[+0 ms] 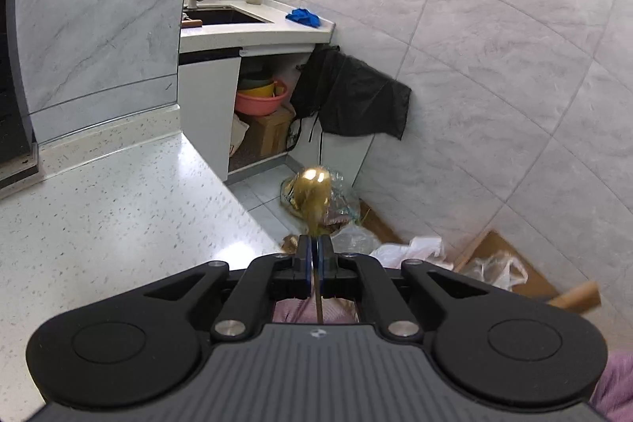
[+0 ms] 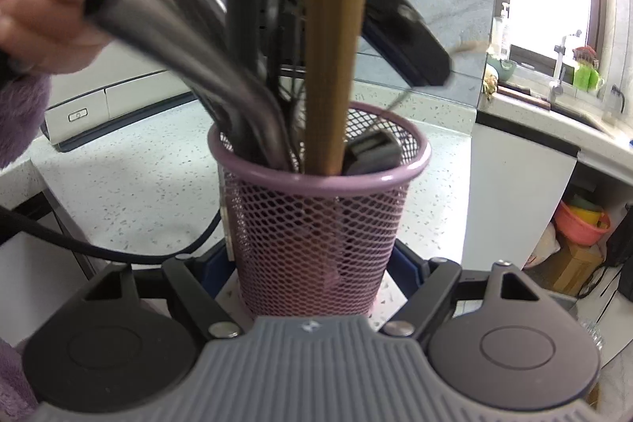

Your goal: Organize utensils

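both jaws are clenched: the left gripper [image 1: 315, 251] pinches the thin handle of a gold spoon [image 1: 314, 193], whose bowl sticks up at the centre of the left wrist view over the floor beyond the white counter [image 1: 118, 208]. the right gripper [image 2: 314, 273] clamps the lower sides of a pink mesh cup [image 2: 316, 224] at the centre of its view. a gold handle [image 2: 336, 38], a grey metal handle [image 2: 186, 42] and a small black piece [image 2: 372, 151] stand in the cup, and a hand [image 2: 47, 18] shows at upper left.
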A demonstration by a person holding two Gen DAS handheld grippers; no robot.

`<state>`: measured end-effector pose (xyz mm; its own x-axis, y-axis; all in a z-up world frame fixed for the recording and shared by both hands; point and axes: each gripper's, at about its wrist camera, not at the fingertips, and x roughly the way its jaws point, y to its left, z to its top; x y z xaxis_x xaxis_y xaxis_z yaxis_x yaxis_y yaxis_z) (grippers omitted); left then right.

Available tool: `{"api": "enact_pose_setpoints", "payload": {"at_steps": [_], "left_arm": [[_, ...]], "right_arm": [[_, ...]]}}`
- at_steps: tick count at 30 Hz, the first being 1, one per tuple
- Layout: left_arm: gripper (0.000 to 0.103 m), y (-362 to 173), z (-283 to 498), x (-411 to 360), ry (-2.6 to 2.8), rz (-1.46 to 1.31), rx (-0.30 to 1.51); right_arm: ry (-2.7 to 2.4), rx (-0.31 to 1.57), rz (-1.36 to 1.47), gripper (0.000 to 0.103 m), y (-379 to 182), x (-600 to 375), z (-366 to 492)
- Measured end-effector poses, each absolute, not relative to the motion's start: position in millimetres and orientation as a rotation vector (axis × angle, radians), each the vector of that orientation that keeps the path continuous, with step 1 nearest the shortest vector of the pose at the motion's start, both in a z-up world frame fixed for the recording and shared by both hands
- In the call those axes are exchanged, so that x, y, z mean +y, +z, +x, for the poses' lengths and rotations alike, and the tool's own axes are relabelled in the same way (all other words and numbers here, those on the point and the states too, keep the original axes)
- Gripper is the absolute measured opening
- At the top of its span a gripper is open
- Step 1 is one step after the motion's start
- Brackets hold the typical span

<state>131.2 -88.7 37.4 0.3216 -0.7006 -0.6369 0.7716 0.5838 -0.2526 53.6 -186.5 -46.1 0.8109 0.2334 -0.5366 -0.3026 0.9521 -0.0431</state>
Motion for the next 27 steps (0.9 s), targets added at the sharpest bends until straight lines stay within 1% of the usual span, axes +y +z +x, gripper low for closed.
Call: {"api": "enact_pose_setpoints", "payload": {"at_steps": [5,9,12,13,14,15,17,21,23,27], "left_arm": [[0.003,32,121,-77,-0.945,0.225,0.845],[0.003,40,118,-64,-0.940,0.243,0.854],[0.011,44,122,-56,-0.933,0.200,0.856],[0.019,45,122,-54,-0.921,0.195,0.849],[0.024,45,123,-51,-0.906,0.186,0.841],[0.026,45,123,-48,-0.894,0.175,0.833],[0.033,45,123,-41,-0.870,0.145,0.825],[0.040,46,126,-22,-0.805,0.075,0.803],[0.050,47,129,-13,-0.757,0.040,0.778],[0.057,48,134,5,-0.708,-0.056,0.755]], "right_arm": [[0.290,0.560,-0.130,0.080,-44,-189,57],[0.294,0.562,-0.133,0.080,-43,-187,56],[0.294,0.564,-0.133,0.080,-42,-188,57],[0.295,0.565,-0.133,0.080,-42,-189,58],[0.296,0.566,-0.135,0.080,-42,-188,59],[0.298,0.566,-0.137,0.080,-42,-188,59],[0.307,0.564,-0.138,0.080,-44,-188,60],[0.322,0.562,-0.140,0.080,-46,-188,64],[0.322,0.560,-0.141,0.080,-47,-188,65],[0.323,0.561,-0.144,0.080,-49,-186,66]]}}
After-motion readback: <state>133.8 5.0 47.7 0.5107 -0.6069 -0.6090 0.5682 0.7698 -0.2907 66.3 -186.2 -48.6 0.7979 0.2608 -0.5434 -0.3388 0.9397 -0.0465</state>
